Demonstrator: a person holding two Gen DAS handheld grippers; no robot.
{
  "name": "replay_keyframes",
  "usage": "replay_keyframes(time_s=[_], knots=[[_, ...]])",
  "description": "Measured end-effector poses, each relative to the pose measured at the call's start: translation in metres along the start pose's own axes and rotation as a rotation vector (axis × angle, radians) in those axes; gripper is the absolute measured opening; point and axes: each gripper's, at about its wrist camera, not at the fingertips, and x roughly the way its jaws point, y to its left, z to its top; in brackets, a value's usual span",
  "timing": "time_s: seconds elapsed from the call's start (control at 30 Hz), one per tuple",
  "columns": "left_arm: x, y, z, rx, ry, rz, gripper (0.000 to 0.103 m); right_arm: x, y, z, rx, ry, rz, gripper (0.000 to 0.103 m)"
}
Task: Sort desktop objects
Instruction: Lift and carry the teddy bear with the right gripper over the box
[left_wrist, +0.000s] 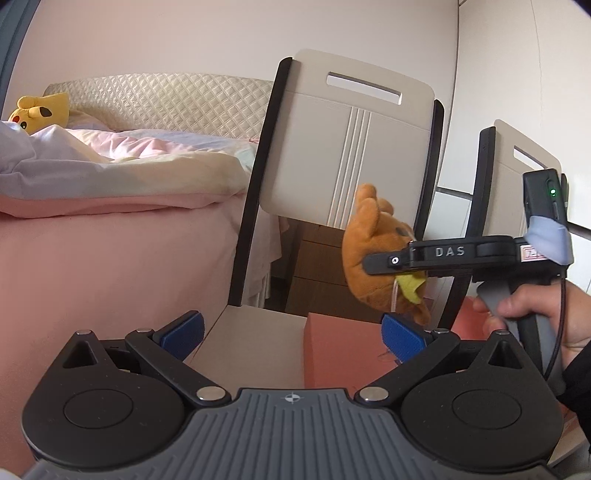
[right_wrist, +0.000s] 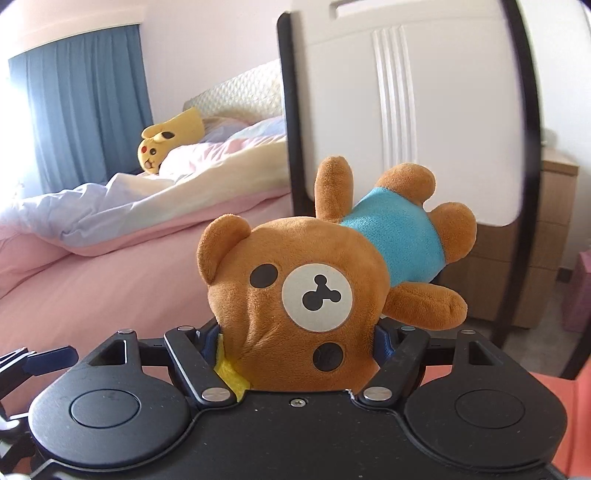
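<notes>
One soft, fuzzy brown bear (right_wrist: 295, 295) squeezed in right gripper (right_wrist: 295, 343)

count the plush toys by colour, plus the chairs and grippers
brown plush bear: 1, clamped by the head in the right gripper
yellow plush toy: 1, lying on the bed
chairs: 2, near chair and far chair
grippers: 2, with the left gripper empty
total: 6
</notes>
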Motion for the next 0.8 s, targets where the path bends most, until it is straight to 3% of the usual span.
replay_keyframes(time_s=[0.33, 0.8], knots=[[0.003, -0.036, -0.009, 0.093, 0.012, -0.042, 0.103, -0.097, -0.046, -0.004, 0.025, -0.076, -0.171, 0.075], [0.028, -0.129, -0.026, 0.2, 0.021, -0.189, 0.103, -0.191, -0.124, -0.055, 0.077, -0.086, -0.486, 0.075]])
